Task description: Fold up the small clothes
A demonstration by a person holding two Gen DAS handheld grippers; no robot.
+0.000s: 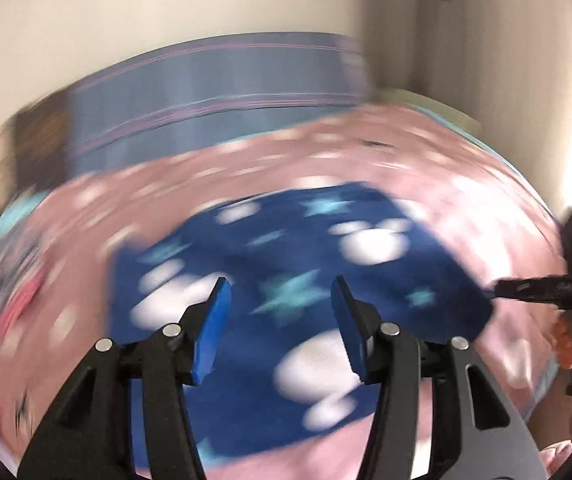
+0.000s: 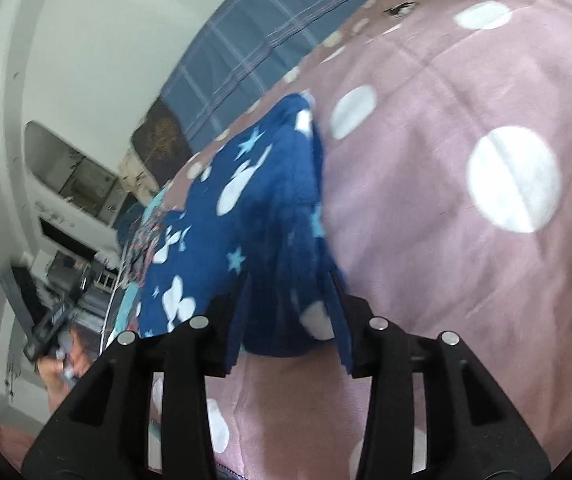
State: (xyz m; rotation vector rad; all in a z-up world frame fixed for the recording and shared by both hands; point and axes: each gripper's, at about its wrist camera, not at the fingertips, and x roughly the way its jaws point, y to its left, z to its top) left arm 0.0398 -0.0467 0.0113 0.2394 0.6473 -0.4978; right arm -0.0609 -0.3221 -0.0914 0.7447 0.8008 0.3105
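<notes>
The dark blue garment (image 2: 269, 216) is a soft, fuzzy fleece-like cloth, matt, printed with white shapes and pale blue stars. The pink bedsheet (image 2: 446, 208) is a smooth, matt woven cloth with white dots and fine creases. At 12 o'clock in the left wrist view, the blue checked fabric (image 1: 221, 92) appears as a flat woven cloth. The left gripper (image 1: 281, 292) has matt black plastic arms, bright metal pins and blue rubbery pads (image 1: 215, 320).
</notes>
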